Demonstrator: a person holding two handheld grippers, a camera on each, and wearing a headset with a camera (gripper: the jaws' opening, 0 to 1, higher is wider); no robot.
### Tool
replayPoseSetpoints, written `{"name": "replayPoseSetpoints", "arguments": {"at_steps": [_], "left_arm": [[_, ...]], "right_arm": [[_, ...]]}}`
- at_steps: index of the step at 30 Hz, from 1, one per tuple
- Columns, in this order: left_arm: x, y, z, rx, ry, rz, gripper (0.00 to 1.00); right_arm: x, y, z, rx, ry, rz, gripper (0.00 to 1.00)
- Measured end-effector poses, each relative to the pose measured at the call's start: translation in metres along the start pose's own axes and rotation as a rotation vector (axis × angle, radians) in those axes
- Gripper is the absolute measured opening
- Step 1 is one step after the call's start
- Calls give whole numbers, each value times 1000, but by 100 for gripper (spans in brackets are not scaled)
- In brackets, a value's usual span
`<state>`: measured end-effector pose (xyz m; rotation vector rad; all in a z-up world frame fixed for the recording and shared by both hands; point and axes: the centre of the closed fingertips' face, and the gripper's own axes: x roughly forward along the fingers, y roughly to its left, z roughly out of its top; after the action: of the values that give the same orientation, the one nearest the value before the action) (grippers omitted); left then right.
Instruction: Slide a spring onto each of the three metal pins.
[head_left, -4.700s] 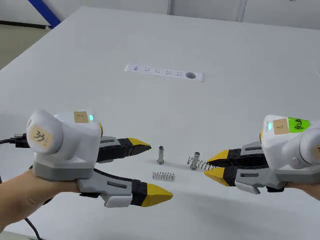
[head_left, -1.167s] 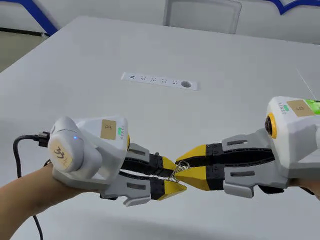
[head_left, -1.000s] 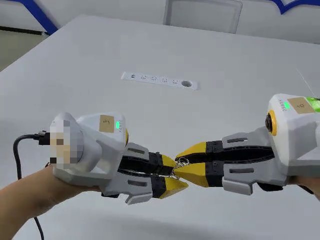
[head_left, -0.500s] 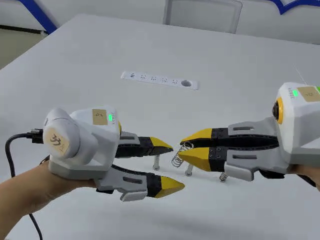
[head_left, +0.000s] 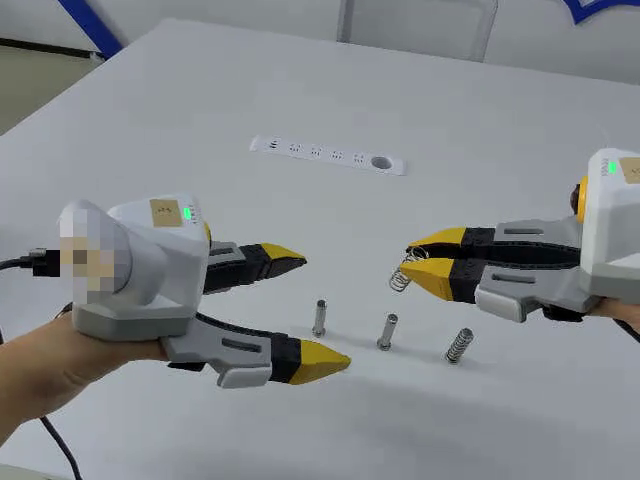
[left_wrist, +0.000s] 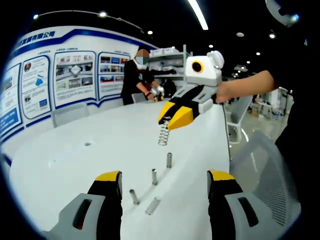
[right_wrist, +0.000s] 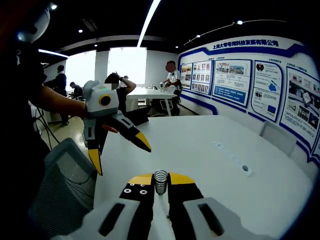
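Holding spring by its top coils in right tongs, closed narrow on the wire, with lower end hanging free and open for threading. Carrying it clear above worktop, up and just right of middle pin, not yet over the head. Keeping left tongs spread wide and empty, near left pin and apart from it; judged ready either to steady a pin or to collect stock. Check left gripper view: loose spring flat on worktop, just beside nearest pin, ahead of the wide jaws. Treat right pin as apparently loaded already: coils wrapped round it, leaning slightly. Count two bare pins outstanding. For next move, bring hanging end plumb over middle pin head before lowering; release only after seating coils below the head. Beware of tilt: likely to snag on the head or tip the pin over.
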<state>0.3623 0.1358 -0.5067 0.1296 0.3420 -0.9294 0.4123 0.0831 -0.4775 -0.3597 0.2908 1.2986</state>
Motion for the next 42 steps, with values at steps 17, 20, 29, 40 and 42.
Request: {"name": "replayPoseSetpoints", "arguments": {"at_steps": [17,20,29,40,42], "left_arm": [[-18,25,-20,-78,41,83,88],[-21,30,-22,-88,40,100,90],[-29,40,-29,-126,38,135,93],[-28,40,-34,-137,62,133,98],[-28,39,-34,-130,70,127,98]], "right_arm": [[20,-18,-40,73,58,-46,11],[23,-24,-47,78,68,-59,11],[33,-24,-64,111,98,-57,11],[39,-24,-80,106,137,-59,11],[40,-24,-81,110,139,-57,11]]}}
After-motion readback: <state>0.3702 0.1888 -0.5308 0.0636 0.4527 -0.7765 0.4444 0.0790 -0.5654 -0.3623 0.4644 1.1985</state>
